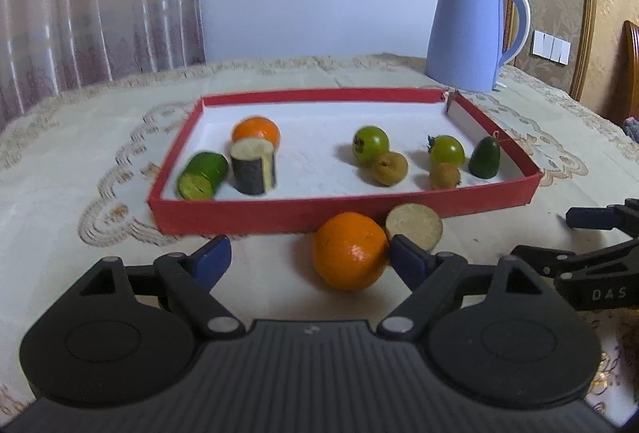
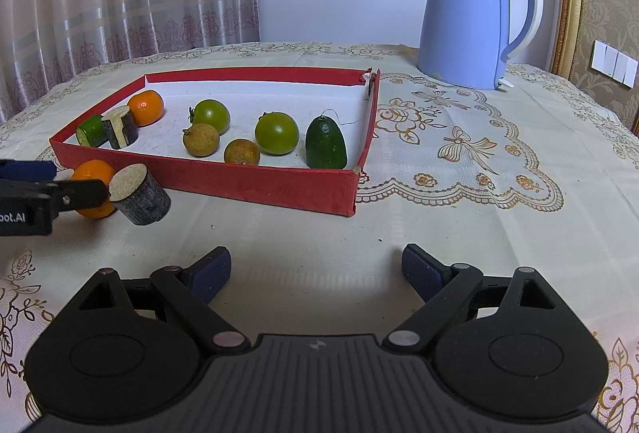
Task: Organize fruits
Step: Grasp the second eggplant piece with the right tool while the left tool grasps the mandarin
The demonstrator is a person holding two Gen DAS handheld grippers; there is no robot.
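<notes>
A red tray with a white floor sits on the bench, which is covered by a cream embroidered cloth. Inside the tray, at its left end, lie an orange, a dark-skinned eggplant chunk and a cucumber piece close together. Toward the right end are two green tomatoes, two small brown fruits and a cucumber end standing upright by the right wall.

Outside the tray, just before its near wall, a second orange rests on the cloth, touching another eggplant chunk on its right. The left gripper is low over the cloth with its fingers apart; the second orange lies between them, close against the right finger, and the left finger is clear of it. The right gripper hangs over bare cloth nearer the viewer, its fingers spread wide with nothing between them. A blue kettle stands beyond the tray's far right corner.
</notes>
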